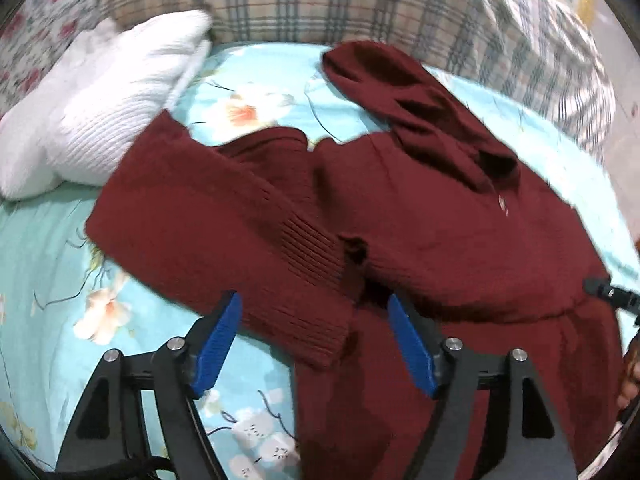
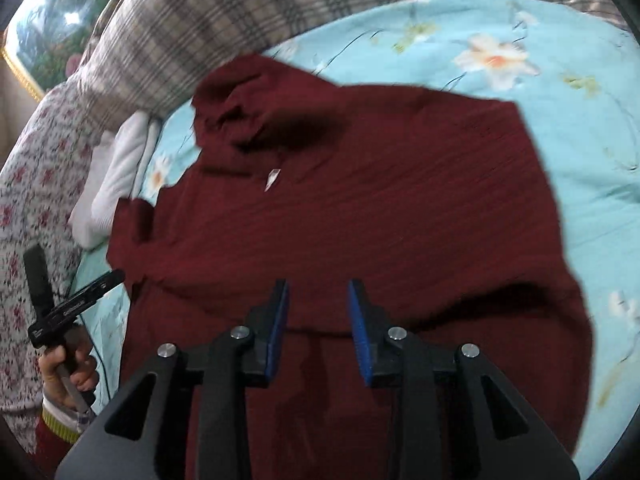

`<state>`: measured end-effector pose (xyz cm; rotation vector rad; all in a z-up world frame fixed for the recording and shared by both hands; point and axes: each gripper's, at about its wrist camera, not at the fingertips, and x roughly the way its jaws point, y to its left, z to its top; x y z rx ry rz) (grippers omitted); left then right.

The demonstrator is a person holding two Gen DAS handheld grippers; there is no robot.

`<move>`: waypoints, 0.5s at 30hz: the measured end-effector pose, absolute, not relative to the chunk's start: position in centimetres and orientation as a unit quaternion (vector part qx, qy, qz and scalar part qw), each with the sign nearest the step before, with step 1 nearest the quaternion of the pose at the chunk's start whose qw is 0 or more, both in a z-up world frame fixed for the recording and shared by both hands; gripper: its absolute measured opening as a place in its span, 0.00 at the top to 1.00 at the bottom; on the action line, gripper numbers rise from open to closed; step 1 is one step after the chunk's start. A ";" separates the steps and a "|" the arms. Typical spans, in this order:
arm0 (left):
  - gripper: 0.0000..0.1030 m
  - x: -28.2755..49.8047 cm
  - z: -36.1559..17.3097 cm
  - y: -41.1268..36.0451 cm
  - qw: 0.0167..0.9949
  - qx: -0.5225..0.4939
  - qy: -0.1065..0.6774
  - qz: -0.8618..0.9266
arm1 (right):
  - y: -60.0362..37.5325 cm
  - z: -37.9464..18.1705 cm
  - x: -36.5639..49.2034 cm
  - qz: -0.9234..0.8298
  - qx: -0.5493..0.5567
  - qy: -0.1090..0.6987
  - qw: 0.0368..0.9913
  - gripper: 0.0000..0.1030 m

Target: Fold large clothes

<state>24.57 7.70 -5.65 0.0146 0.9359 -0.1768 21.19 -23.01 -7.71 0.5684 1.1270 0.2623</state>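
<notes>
Maroon knitted hooded sweater (image 1: 420, 208) lay spread on the turquoise floral bedsheet (image 1: 40, 248), hood toward the plaid pillow (image 1: 280, 0), one ribbed-cuffed sleeve (image 1: 240, 232) folded across its body, a white ribbed knit garment (image 1: 104, 112) beside it. Left gripper (image 1: 314, 340) hovered over the sleeve cuff with blue pads (image 1: 218, 344) spread wide, gripping nothing. Right gripper (image 2: 318, 328) hung above the sweater's lower body, jaws narrow but parted, nothing between them.

Both fisheye views are evenly, fairly brightly lit, with strong bending and dark vignetting at the rims. Motion blur smears the dark red knitted sweater (image 2: 360, 200) and the plaid pillows (image 1: 320, 0); shadows stay soft.
</notes>
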 end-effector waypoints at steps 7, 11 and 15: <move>0.51 25.9 -8.5 8.1 0.878 0.023 0.473 -0.060 | -21.9 -8.6 21.4 0.130 0.267 0.536 0.791 0.70; 0.92 25.8 -7.5 11.4 0.880 -0.061 0.465 -0.073 | -22.2 -9.0 21.4 0.124 0.275 0.539 0.787 0.70; 0.95 24.6 -5.4 13.3 0.889 -0.118 0.434 -0.085 | -22.0 -8.8 21.3 0.126 0.279 0.536 0.786 0.70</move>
